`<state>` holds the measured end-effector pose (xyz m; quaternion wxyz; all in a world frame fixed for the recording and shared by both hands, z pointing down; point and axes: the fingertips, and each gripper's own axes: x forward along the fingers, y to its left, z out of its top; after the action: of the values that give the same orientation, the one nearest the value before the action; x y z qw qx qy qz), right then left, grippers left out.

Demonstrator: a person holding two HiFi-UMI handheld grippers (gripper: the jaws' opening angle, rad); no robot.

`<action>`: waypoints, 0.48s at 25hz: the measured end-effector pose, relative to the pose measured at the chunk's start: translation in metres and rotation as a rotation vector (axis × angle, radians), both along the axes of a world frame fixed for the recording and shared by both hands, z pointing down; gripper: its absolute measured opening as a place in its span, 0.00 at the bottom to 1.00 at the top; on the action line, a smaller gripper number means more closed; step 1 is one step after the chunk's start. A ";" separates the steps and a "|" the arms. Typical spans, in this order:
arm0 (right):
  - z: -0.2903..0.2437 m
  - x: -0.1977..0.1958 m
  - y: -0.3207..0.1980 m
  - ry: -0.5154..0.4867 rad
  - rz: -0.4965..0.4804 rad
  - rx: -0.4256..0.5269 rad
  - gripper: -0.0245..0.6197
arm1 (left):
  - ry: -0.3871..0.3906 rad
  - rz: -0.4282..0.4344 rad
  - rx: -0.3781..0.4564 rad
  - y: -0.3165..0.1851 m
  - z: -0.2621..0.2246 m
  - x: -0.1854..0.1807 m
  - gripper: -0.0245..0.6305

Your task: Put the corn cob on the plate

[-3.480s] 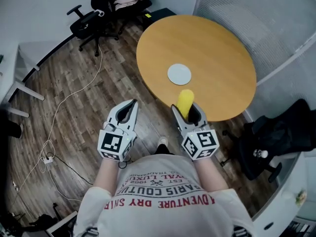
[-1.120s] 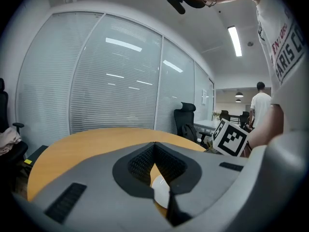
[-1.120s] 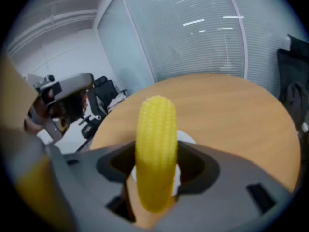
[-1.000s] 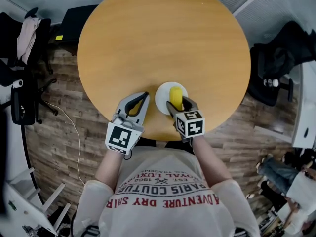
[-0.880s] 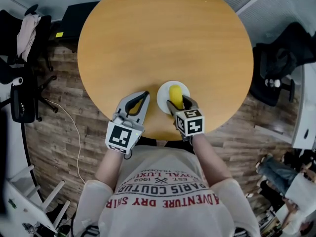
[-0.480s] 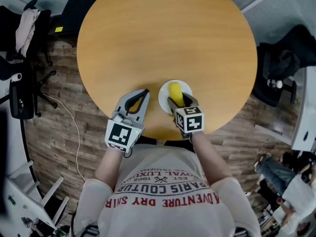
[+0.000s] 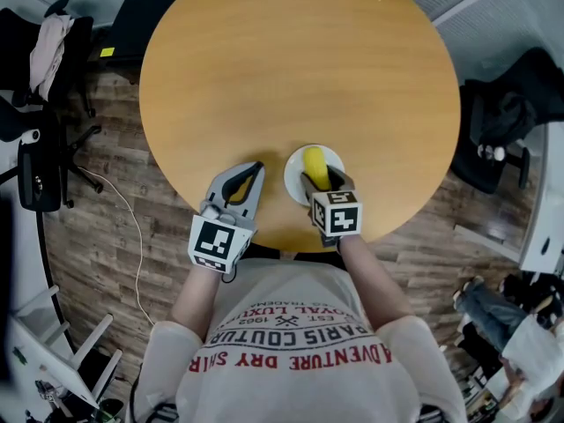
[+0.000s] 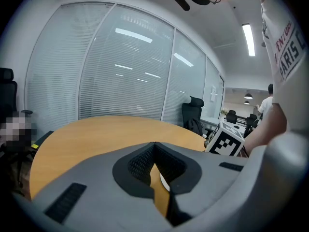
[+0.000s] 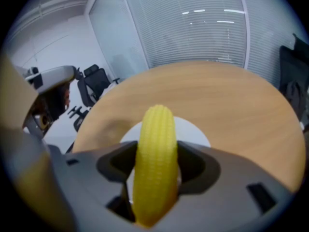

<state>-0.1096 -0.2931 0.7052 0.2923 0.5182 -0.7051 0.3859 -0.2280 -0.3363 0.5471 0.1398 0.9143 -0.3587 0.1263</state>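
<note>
A yellow corn cob (image 7: 315, 165) is held lengthwise in my right gripper (image 7: 318, 180), which is shut on it. The cob hangs over a small white plate (image 7: 298, 176) near the front edge of the round wooden table (image 7: 300, 69). In the right gripper view the corn cob (image 9: 155, 144) stands between the jaws of my right gripper (image 9: 155, 154), with the plate (image 9: 194, 129) right behind it. I cannot tell if the cob touches the plate. My left gripper (image 7: 255, 167) hovers left of the plate, shut and holding nothing. The left gripper (image 8: 154, 146) shows its tips together.
The table's front edge (image 7: 264, 241) runs just under both grippers, with wood floor below. Black office chairs stand at the left (image 7: 35, 157) and right (image 7: 507, 113). A white cable (image 7: 132, 227) lies on the floor. Glass walls with blinds (image 8: 120, 71) stand behind the table.
I have come up to the table with the corn, from beside it to above the plate. In the last second the right gripper edged slightly farther over the plate. The left gripper barely moved.
</note>
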 end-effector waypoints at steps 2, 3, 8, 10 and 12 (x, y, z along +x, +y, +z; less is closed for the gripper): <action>-0.002 -0.002 -0.002 -0.018 0.015 0.003 0.46 | 0.001 0.000 0.000 0.000 -0.001 -0.001 0.09; -0.003 -0.002 -0.003 -0.025 0.024 0.007 0.46 | 0.002 0.000 0.000 0.000 -0.001 -0.001 0.09; -0.011 -0.001 -0.002 -0.023 0.040 0.028 0.46 | 0.003 0.007 0.007 0.004 -0.004 -0.002 0.09; -0.019 -0.001 -0.001 -0.016 0.048 0.042 0.46 | 0.005 0.010 0.012 0.005 -0.006 -0.003 0.09; -0.032 0.000 0.000 -0.004 0.061 0.069 0.46 | 0.009 0.014 0.020 0.006 -0.009 -0.003 0.09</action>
<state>-0.1092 -0.2934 0.6733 0.2608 0.5483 -0.7024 0.3713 -0.2305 -0.3299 0.5382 0.1316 0.9187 -0.3527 0.1196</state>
